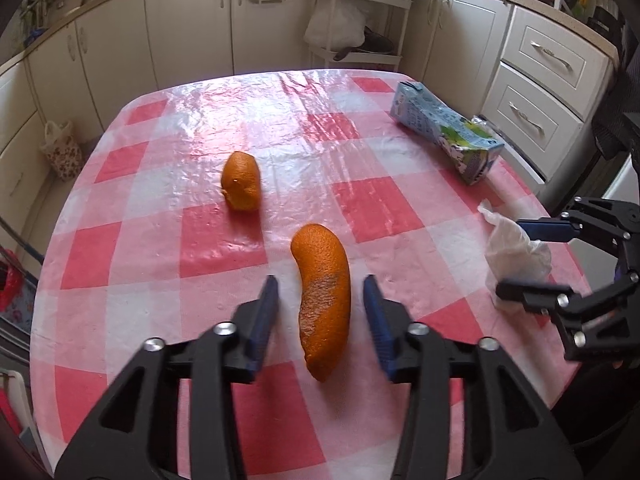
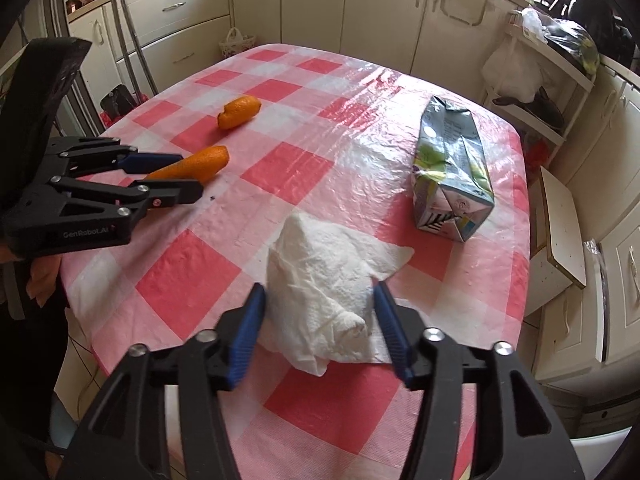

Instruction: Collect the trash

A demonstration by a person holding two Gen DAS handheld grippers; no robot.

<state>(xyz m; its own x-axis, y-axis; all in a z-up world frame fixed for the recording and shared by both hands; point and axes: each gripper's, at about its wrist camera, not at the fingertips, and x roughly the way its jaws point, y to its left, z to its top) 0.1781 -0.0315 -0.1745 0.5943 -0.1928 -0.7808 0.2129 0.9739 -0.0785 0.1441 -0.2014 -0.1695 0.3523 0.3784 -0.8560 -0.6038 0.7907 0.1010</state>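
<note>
Left gripper [image 1: 320, 304] spread around long orange peel [image 1: 324, 300] on table [image 1: 224, 240], not pinching. Right gripper [image 2: 320, 316] spread around crumpled tissue [image 2: 324, 296]. Both look light, soft; grab mid-body.

Home kitchen: cabinets [image 1: 188, 28], checked tablecloth [image 1: 224, 248].

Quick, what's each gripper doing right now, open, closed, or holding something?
Left gripper: open, straddling the long orange peel, not gripping.
Right gripper: open, straddling the crumpled paper towel, not gripping.
</note>
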